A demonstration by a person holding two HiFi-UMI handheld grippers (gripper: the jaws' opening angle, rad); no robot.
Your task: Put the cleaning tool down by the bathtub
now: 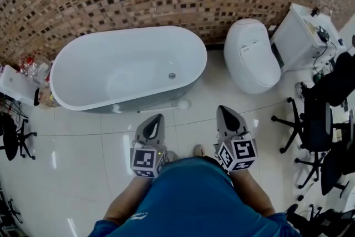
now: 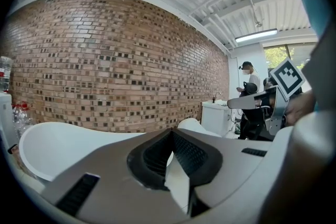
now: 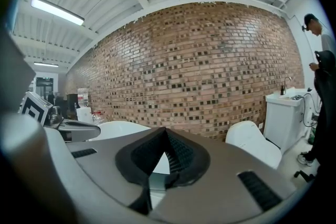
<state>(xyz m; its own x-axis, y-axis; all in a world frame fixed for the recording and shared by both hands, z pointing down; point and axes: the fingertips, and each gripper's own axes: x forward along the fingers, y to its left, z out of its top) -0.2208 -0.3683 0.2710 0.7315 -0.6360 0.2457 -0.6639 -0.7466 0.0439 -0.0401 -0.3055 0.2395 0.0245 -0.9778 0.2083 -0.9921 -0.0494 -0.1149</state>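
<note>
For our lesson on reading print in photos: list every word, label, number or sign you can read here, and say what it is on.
No text can be read in any view.
Left gripper and right gripper: their cubes carry only black-and-white square patterns, no letters or numbers.
Bottles beside the bathtub: labels too small and blurred to read.

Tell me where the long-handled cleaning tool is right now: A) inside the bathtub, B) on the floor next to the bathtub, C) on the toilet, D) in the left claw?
B: the cleaning tool lies on the floor beside the bathtub, and the left claw and right claw are both shut and empty.
</note>
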